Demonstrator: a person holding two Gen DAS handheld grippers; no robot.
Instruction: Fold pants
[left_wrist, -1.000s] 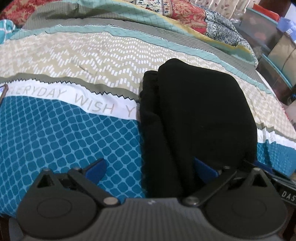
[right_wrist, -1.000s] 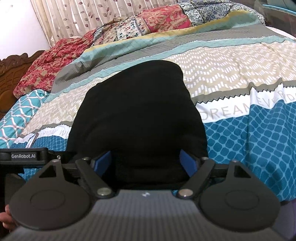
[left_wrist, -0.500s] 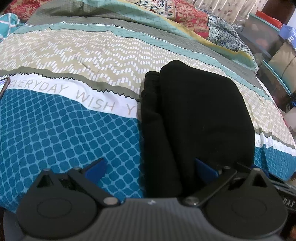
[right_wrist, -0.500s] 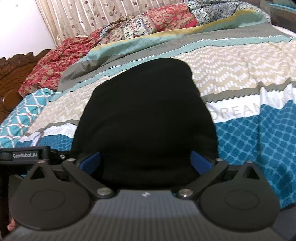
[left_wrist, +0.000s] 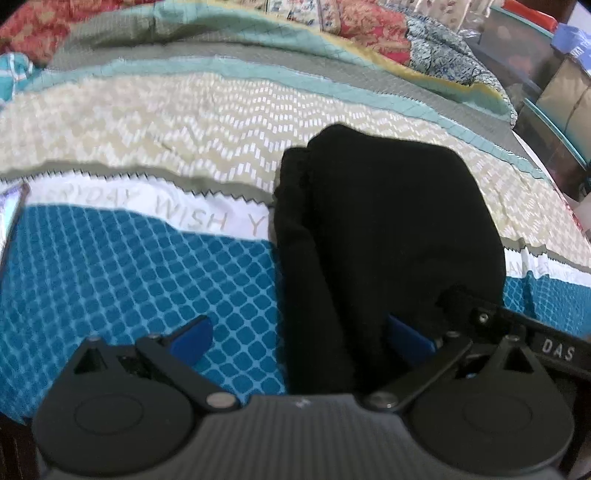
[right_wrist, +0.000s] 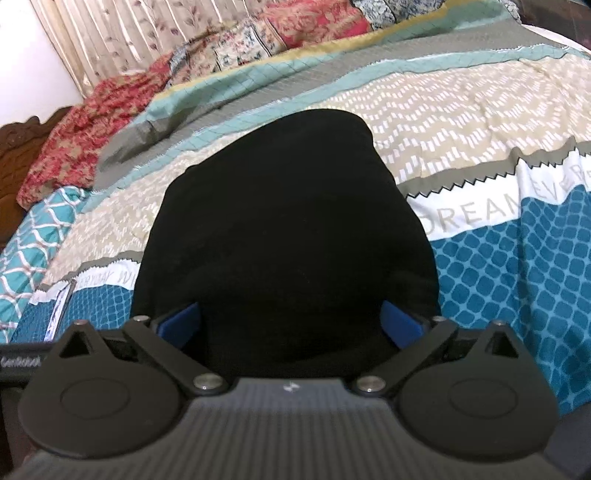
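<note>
One pair of black pants (left_wrist: 384, 236), folded into a compact bundle, lies on the bed's patterned bedspread (left_wrist: 122, 269), across its blue, white and beige bands. Two hand-held grippers are in view, one per camera. The left hand-held gripper (left_wrist: 299, 336) has its two blue-padded fingers (left_wrist: 190, 334) spread wide apart; the left pad sits over the blue lattice print, while the right pad is at the near edge of the pants, partly sunk into the dark fabric. The right hand-held gripper (right_wrist: 290, 319) is likewise spread, its two blue pads (right_wrist: 179, 321) flanking the near end of the bundle, one at each side; neither gripper is clamped on the cloth.

In the left wrist view, two layers show along the bundle's left side: a narrower fold edge beside the broader top panel. The fabric is uniformly black, so seams, waistband and leg ends cannot be made out. The near end of the pants is cut off behind each gripper body. Printed lettering on the white band is partly covered by the pants. A flat object (left_wrist: 11, 218) at the left frame edge is cut off and cannot be identified. A patchwork quilt (right_wrist: 221, 51) lies bunched at the far end of the bed. Storage boxes (left_wrist: 554, 99) stand beyond the bed at right; their contents are not discernible.
</note>
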